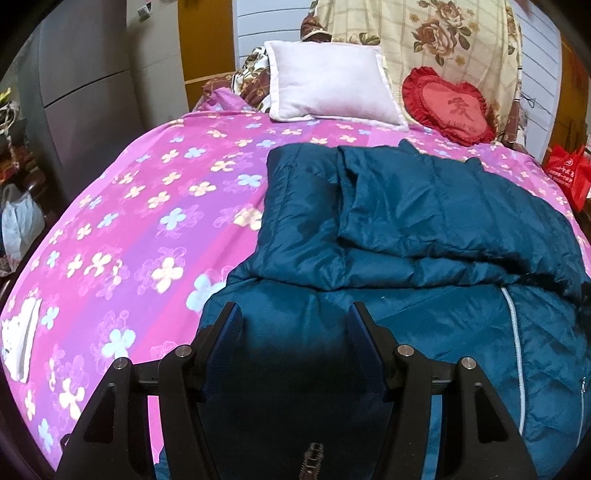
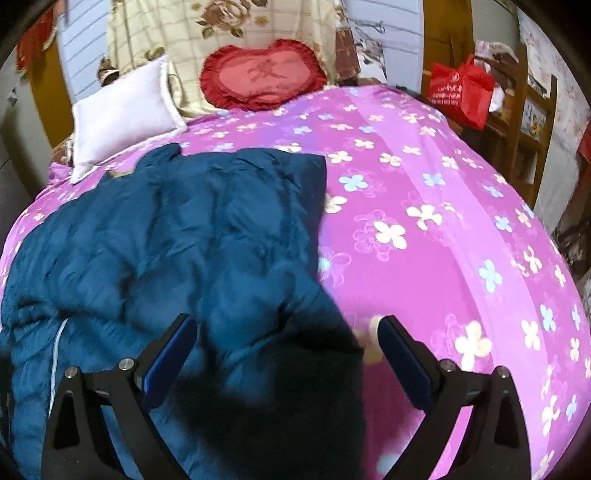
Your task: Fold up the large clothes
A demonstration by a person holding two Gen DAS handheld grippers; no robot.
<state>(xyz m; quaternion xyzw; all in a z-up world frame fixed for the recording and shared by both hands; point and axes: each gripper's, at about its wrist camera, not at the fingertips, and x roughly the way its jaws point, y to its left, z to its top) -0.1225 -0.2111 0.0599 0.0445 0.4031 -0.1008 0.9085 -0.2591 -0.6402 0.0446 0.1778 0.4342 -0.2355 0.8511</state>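
A dark teal puffer jacket lies on the pink flowered bed cover, both sleeves folded across its body and its white zipper to the right. My left gripper hovers over the jacket's near left part, jaws apart; the fabric under the gap lies flat in shadow. In the right wrist view the jacket fills the left half. My right gripper stands wide open over its near right edge, left finger above the jacket and right finger above the bed cover. This view is blurred.
A white pillow and a red heart cushion sit at the head of the bed against a floral quilt. A red bag and a wooden chair stand to the right. A grey cabinet and bags stand to the left.
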